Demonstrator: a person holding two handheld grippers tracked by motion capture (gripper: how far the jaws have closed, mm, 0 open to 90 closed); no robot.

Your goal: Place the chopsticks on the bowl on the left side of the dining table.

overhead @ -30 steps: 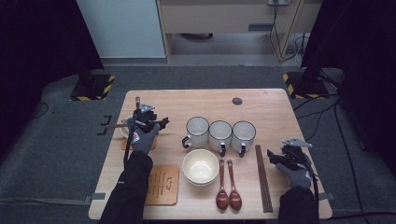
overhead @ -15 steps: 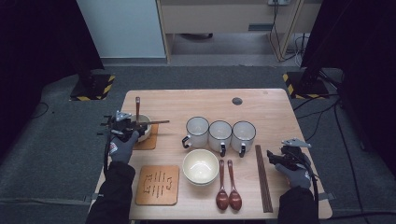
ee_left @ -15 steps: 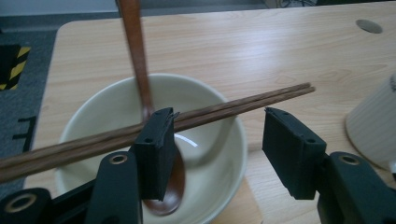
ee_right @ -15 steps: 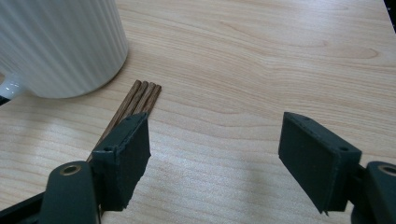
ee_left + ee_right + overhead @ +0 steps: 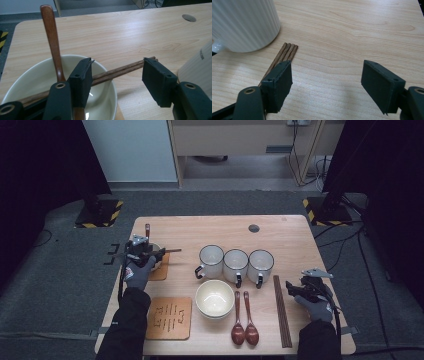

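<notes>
Your L gripper (image 5: 134,251) has backed left off the bowl (image 5: 107,82), jaws just widening, spread, nothing pinched. Chopsticks (image 5: 120,71) lie across its rim, spoon (image 5: 53,42) inside: setting looks placed. R gripper (image 5: 327,82) idle, jaws spread.

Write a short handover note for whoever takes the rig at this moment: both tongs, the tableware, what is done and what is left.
Left tongs: open, jaws just been opening; the chopstick pair crosses the gap, not pressed.
Right tongs: open, nothing between them, above bare table beside the chopstick bundle.
Done: left bowl holds a spoon, with the chopstick pair laid across its rim.
Probably left: the front mat is bare; the middle bowl, two spoons and the bundle are unplaced. Three mugs stand in a row.
</notes>
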